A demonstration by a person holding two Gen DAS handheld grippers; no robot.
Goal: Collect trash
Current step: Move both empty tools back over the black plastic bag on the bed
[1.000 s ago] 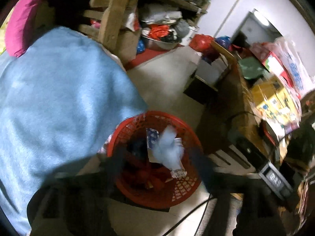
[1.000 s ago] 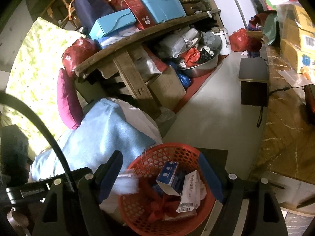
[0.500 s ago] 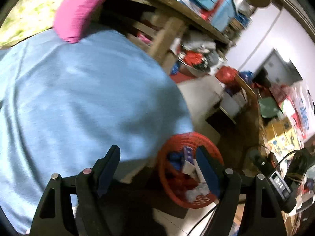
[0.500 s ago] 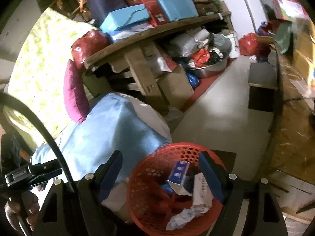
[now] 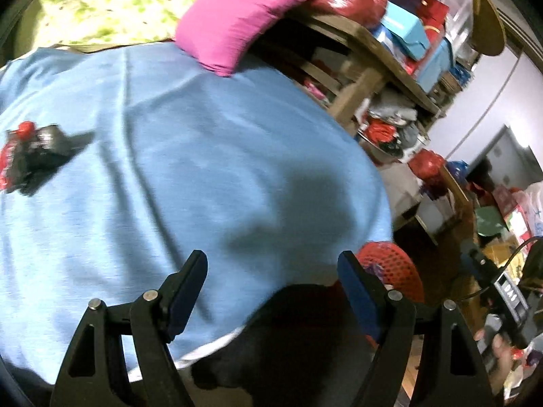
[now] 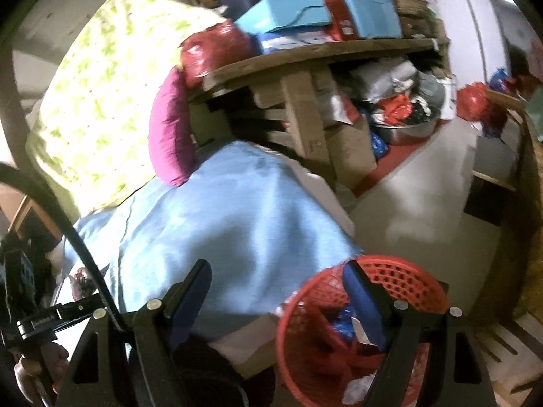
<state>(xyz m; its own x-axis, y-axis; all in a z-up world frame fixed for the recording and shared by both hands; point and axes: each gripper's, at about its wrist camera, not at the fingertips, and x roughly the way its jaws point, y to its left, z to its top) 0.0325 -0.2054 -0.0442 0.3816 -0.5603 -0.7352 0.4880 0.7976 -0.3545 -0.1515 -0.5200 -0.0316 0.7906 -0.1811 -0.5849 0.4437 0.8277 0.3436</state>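
Observation:
A red mesh basket (image 6: 400,281) holding boxes, wrappers and crumpled paper stands on the floor at the lower right of the right wrist view; its rim (image 5: 397,261) peeks out behind the blue cloth in the left wrist view. A black and red wrapper (image 5: 30,156) lies on the light blue cloth (image 5: 190,169) at the far left; in the right wrist view the wrapper (image 6: 81,281) is small at the lower left. My left gripper (image 5: 271,281) is open and empty over the cloth. My right gripper (image 6: 276,291) is open and empty between cloth and basket.
A magenta pillow (image 5: 237,13) leans at the cloth's far end beside a green-patterned sheet (image 6: 101,95). A wooden shelf (image 6: 305,57) loaded with boxes and bags stands behind. A wooden table (image 6: 529,176) edges the pale floor (image 6: 417,196) on the right. A hand (image 6: 37,369) holds the other gripper.
Both grippers swung left, away from the basket and over the blue cloth. The white crumpled paper that was falling now lies in the basket. The black and red wrapper has come into view.

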